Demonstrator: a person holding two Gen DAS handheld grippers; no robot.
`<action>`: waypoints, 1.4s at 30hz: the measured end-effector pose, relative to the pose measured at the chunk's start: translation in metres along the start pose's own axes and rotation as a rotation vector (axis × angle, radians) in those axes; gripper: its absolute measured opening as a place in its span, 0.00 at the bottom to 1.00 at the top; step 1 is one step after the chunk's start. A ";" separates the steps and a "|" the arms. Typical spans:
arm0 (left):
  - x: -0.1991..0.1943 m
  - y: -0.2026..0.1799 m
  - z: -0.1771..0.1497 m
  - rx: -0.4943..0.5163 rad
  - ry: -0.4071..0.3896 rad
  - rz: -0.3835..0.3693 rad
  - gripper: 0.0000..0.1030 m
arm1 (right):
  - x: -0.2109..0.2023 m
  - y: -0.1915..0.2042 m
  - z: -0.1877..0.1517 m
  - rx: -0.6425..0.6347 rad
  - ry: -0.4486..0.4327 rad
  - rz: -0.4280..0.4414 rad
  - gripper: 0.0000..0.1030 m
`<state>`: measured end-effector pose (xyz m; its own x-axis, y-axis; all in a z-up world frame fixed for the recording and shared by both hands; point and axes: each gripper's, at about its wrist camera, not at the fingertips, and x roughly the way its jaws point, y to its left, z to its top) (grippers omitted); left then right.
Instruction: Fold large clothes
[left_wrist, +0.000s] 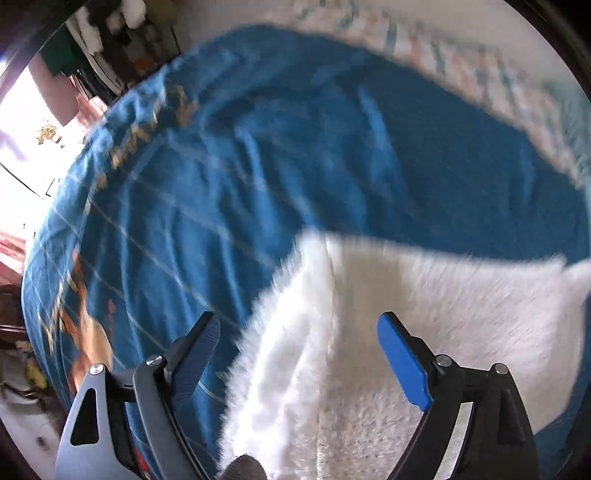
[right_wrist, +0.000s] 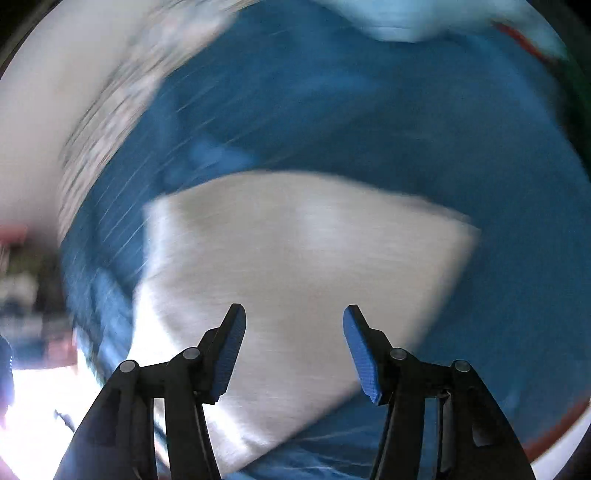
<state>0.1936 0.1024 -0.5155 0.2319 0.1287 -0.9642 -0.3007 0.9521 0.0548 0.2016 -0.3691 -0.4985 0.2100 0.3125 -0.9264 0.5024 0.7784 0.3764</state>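
Note:
A white fluffy garment (left_wrist: 369, 332) lies folded on a blue bedspread (left_wrist: 221, 166). In the left wrist view it fills the lower right, with a folded edge running up its left side. My left gripper (left_wrist: 297, 328) is open just above it, holding nothing. In the right wrist view the same garment (right_wrist: 295, 251) shows as a blurred pale folded shape on the blue bedspread (right_wrist: 369, 110). My right gripper (right_wrist: 293, 321) is open above it and empty.
A patterned pale cloth (left_wrist: 461, 62) lies along the far edge of the bed. Shelves with clutter (left_wrist: 110, 40) and a bright window (left_wrist: 22, 129) are at the left. A light blue cloth (right_wrist: 406, 18) lies at the far side in the right view.

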 end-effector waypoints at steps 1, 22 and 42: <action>0.013 -0.003 -0.010 0.006 0.036 0.015 0.85 | 0.021 0.028 0.012 -0.058 0.015 0.004 0.53; 0.075 0.056 -0.039 -0.136 0.059 -0.184 1.00 | 0.161 0.119 -0.003 -0.354 0.211 -0.178 0.33; 0.014 -0.175 -0.033 0.172 0.053 0.033 1.00 | 0.110 -0.154 -0.023 0.407 0.008 0.476 0.74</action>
<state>0.2187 -0.0712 -0.5468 0.1742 0.1497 -0.9733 -0.1432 0.9817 0.1254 0.1281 -0.4421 -0.6583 0.4836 0.5794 -0.6560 0.6348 0.2838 0.7187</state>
